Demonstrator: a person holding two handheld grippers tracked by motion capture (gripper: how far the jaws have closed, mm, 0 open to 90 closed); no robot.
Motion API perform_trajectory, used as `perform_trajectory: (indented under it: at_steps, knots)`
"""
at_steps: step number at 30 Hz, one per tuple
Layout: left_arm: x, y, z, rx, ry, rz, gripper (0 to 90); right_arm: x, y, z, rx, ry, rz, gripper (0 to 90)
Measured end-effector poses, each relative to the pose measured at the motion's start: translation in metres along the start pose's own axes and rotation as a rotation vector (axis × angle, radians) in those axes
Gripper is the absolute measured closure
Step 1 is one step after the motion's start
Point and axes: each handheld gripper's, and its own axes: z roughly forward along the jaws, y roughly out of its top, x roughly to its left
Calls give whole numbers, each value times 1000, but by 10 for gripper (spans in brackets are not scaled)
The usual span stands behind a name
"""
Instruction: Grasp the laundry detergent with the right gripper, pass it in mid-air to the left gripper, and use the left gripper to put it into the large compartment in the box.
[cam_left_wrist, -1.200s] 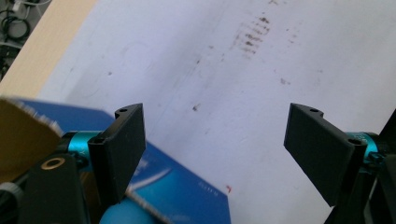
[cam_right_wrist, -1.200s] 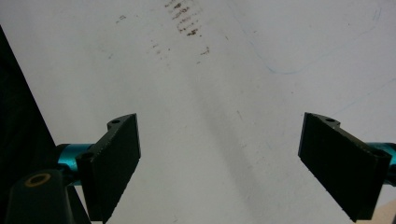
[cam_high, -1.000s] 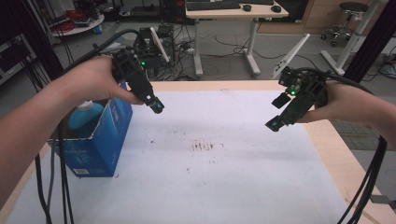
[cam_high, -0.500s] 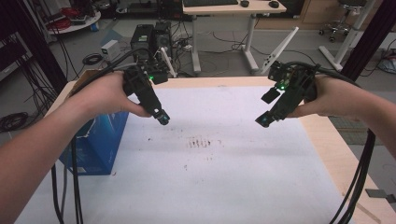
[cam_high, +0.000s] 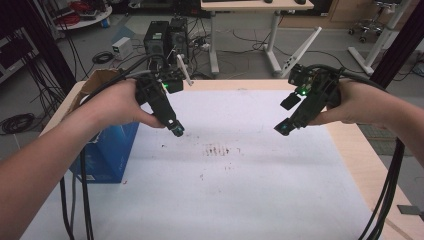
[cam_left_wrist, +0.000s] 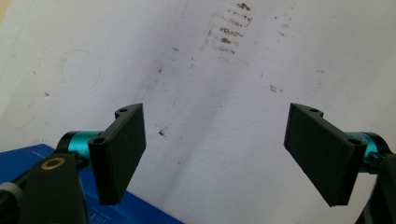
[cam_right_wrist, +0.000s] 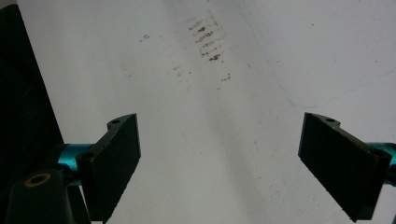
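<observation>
My left gripper (cam_high: 176, 129) hangs over the white sheet (cam_high: 240, 200), tips down toward the middle, just right of a blue box (cam_high: 107, 152). In the left gripper view the left gripper (cam_left_wrist: 215, 154) stands open with bare sheet between its jaws. Its fingers (cam_left_wrist: 119, 156) are wide apart. My right gripper (cam_high: 284, 128) hovers over the right half of the sheet, tilted inward. The right gripper view shows the right gripper (cam_right_wrist: 219, 161) open too, holding nothing. A patch of brown marks (cam_high: 216, 149) lies on the sheet between both grippers.
The blue box stands at the table's left edge under my left forearm, with a brown cardboard flap (cam_high: 95, 77) raised at its back. Its corner (cam_left_wrist: 21, 156) sits by the left jaw. Cables (cam_high: 385, 200) trail off the right side. Desks and computer cases (cam_high: 165, 37) stand beyond the table.
My left gripper has come down toward the sheet and a little toward the middle. The right gripper has stayed roughly where it was. Both keep the same wide opening.
</observation>
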Motion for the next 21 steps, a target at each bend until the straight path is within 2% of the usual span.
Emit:
perform_trajectory:
  at_steps: [8, 11, 21]
  knots:
    - [1, -1, 1, 4, -2, -3, 210, -2, 1, 3, 6, 7, -3, 125]
    - [2, -1, 2, 20, -1, 2, 210, -3, 1, 3, 10, 10, -5, 125]
    - [1, 0, 3, 7, 0, 1, 210, -1, 0, 3, 17, 6, -5, 125]
